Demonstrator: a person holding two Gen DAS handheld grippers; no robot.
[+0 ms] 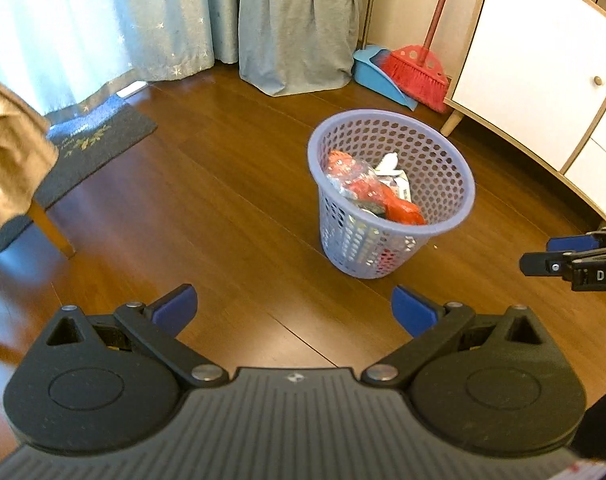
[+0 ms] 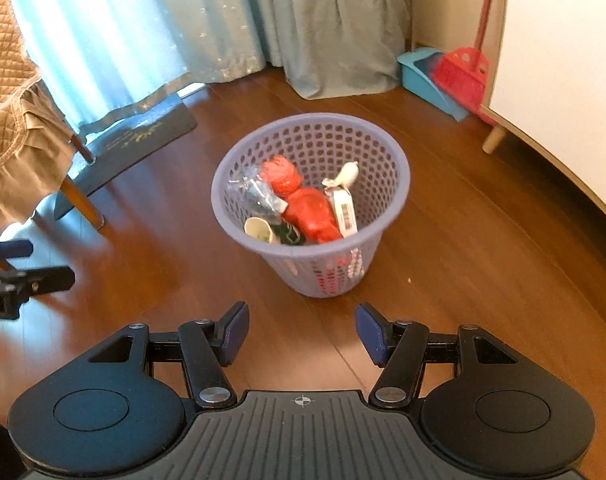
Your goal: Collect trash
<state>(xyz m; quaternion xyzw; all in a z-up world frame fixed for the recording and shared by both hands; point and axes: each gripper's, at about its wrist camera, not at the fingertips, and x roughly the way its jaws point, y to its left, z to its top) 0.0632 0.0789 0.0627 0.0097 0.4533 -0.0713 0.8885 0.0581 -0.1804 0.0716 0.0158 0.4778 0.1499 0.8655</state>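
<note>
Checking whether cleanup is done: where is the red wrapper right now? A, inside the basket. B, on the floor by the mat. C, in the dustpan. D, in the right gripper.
A: the red wrapper lies inside the basket among other trash, and both grippers are empty.

The left gripper (image 1: 294, 309) and the right gripper (image 2: 302, 333) both point down at the floor in front of the basket (image 2: 399, 196). Their jaws stand wide apart with nothing between them.
</note>
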